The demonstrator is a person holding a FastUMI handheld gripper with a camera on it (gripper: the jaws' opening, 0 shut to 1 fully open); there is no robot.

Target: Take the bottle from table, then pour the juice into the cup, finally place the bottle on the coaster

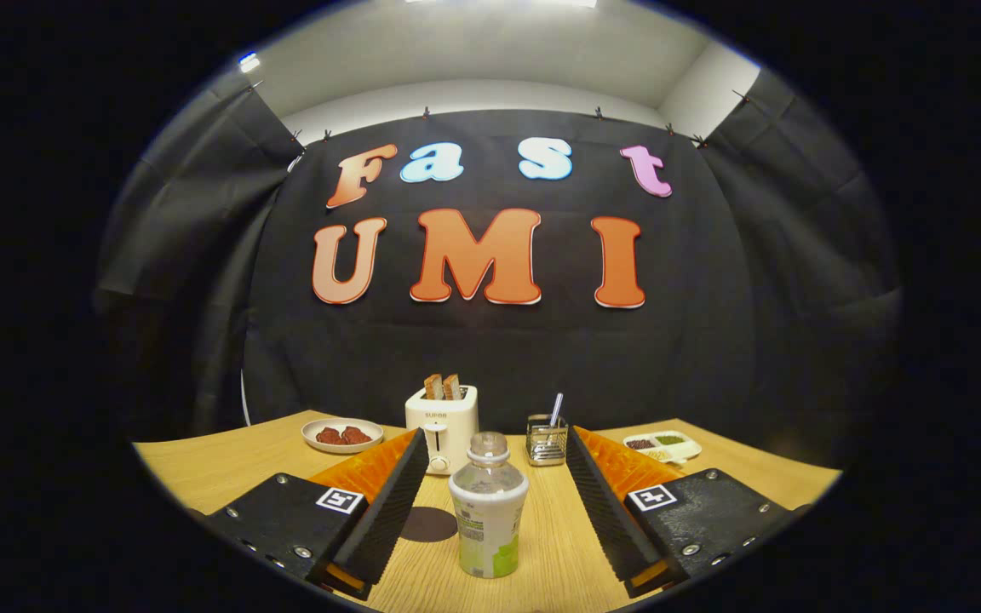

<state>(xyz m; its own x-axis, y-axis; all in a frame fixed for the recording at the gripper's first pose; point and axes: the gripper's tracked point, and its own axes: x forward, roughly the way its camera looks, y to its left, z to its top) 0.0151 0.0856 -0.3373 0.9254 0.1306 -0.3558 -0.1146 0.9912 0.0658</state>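
One bottle (pixel 489 507) stands upright on the desk (pixel 226 464) between the wide-spread fingers (pixel 490 511), touching neither. One dark coaster (pixel 427 524) just beside it; beyond, one toaster (pixel 443 428) with two slices.

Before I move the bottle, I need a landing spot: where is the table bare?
Bare wood lies beside the plate, and between bottle and metal holder. The dark coaster beside the bottle is free. Crowded: toaster behind the bottle. The open gripper flanks it.
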